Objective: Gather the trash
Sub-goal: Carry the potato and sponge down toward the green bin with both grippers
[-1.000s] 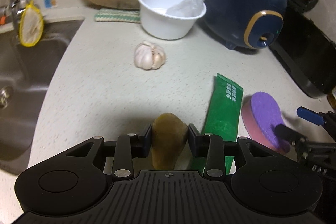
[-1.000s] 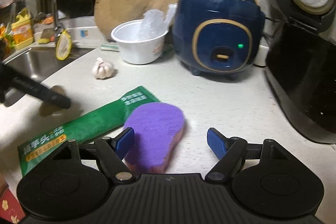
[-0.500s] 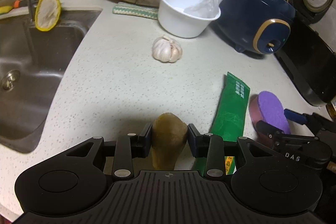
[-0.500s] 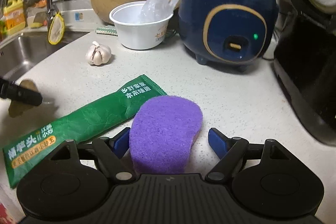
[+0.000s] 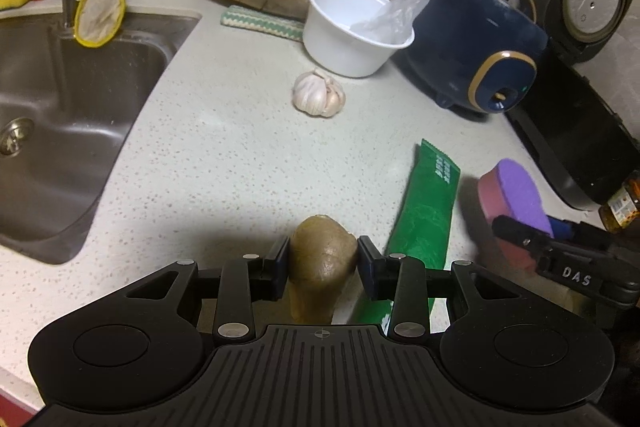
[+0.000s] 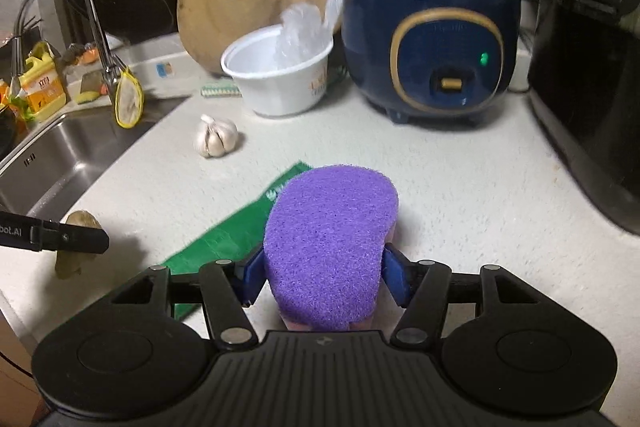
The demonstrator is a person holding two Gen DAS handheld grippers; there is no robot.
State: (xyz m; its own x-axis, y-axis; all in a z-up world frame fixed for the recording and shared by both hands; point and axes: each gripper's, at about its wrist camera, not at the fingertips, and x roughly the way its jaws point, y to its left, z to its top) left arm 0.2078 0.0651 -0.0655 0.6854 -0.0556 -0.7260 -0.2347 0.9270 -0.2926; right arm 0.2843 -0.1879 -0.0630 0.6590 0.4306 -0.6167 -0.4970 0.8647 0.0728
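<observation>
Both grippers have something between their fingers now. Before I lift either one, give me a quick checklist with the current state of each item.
1. Left gripper shut on the brown peel: ok, both pads touch its sides.
2. Right gripper shut on the purple sponge: ok, the jaws have just been closing and both blue pads now press its sides.
3. Green wrapper free of both grips: ok in the left wrist view, it lies flat between them; in the right wrist view the sponge hides part of it.
4. Garlic bulb clear of the lift paths: ok, well apart.
5. White bowl upright: ok.
6. Trash bin in view: not ok, none is visible.
</observation>
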